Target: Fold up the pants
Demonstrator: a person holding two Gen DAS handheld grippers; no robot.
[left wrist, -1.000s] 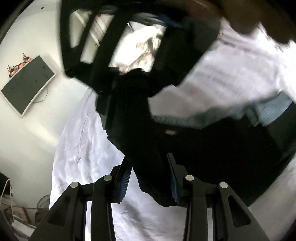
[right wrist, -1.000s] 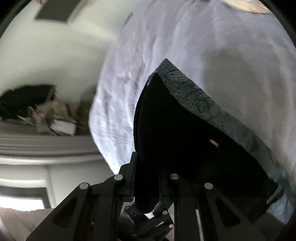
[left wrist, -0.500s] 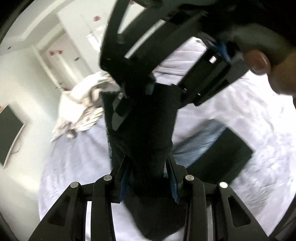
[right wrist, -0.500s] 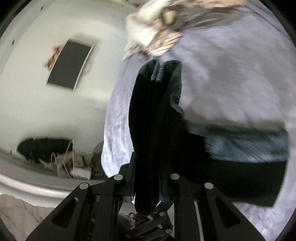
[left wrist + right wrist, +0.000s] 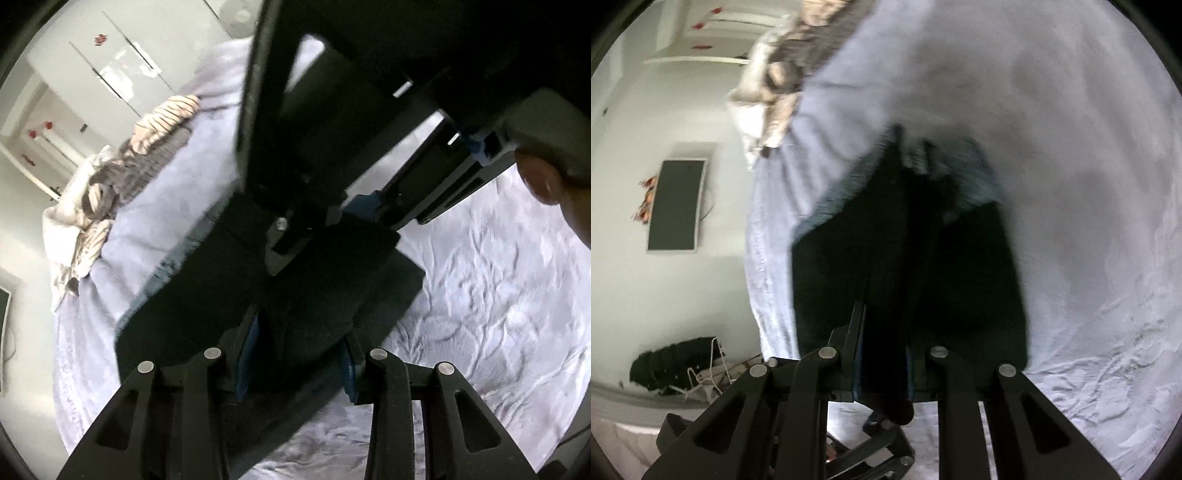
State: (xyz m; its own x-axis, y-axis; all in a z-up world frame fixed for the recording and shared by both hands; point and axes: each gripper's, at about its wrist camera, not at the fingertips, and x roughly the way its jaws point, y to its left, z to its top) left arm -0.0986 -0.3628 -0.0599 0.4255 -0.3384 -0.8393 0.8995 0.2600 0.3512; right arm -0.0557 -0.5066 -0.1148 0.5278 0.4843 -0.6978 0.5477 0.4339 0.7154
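- Pants (image 5: 207, 310), dark, hang bunched between both grippers above the middle of the bed (image 5: 491, 306), their lower part already lying on the pale sheet.
- Left gripper (image 5: 299, 354) is clamped narrowly on a thick fold of the cloth; right gripper (image 5: 884, 363) pinches another fold, its jaws nearly together.
- Good practice now, I judge: lower both held edges evenly, keep them level and taut, and line them up with the lying part before letting go.
- Right gripper's frame fills the top of the left view, close over the cloth; the two could knock together.
- Striped bedding (image 5: 110, 177) is heaped at the bed's far edge, well apart; a wall screen (image 5: 676, 206) hangs beyond.
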